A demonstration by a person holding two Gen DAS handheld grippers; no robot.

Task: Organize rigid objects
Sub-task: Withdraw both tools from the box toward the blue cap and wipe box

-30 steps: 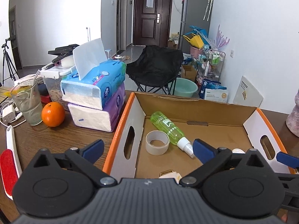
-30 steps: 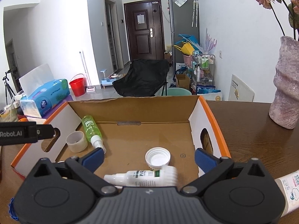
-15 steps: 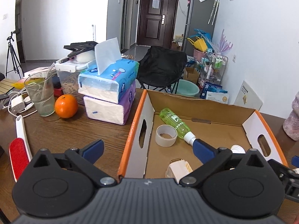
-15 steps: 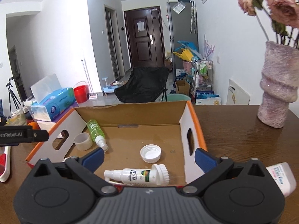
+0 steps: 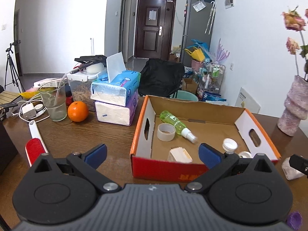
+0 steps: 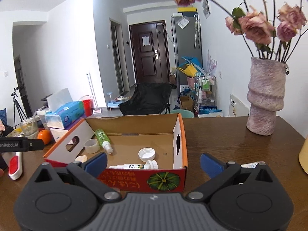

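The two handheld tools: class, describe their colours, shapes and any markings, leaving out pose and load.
Each tool, left and right, has a ribbed grey body, two black rounded housings with circular discs, silver pivot screws, and black linkage arms ending in blue fingertip pads. In the right wrist view, the left tool's black side bar carries white lettering ending "RoboT.AI".

1. The right gripper (image 6: 153, 161) hangs with its jaws spread wide, empty, before the cardboard box (image 6: 180, 134).
2. Inside lie a green spray bottle (image 6: 103, 137), a white cap (image 6: 146, 154) and a white tube (image 6: 134, 166).
3. A vase (image 6: 264, 100) stands right.
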